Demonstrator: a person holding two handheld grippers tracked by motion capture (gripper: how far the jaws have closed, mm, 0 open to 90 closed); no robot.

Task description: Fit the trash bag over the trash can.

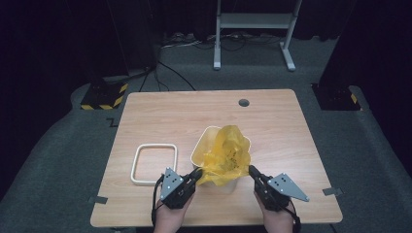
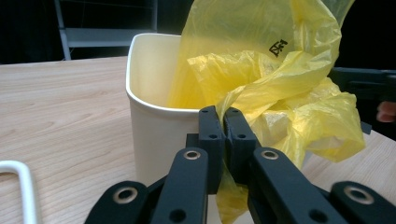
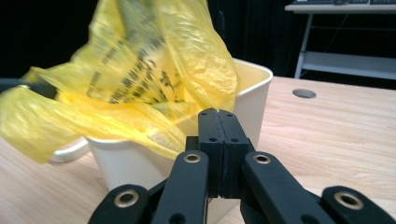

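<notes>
A cream bin [image 1: 204,145] is seen standing upright on the wooden table [image 1: 160,111], a little nearer the person's edge than the middle, with a yellow plastic bag [image 1: 227,150] stuffed partly into it and bunched up above and over its near rim. The left gripper [image 1: 197,173] is held at the bin's near left corner; in the left gripper view its jaws are seen pressed together on a fold of the bag [image 2: 280,84], which hangs down between them. The right gripper [image 1: 252,170] is held at the bag's near right side; in the right gripper view its jaws are seen fully closed, just beside the bin [image 3: 252,98], but whether any film of the bag [image 3: 140,70] is pinched between them cannot be told. A cream rectangular frame [image 1: 154,164] lies flat on the table, just left of the bin.
</notes>
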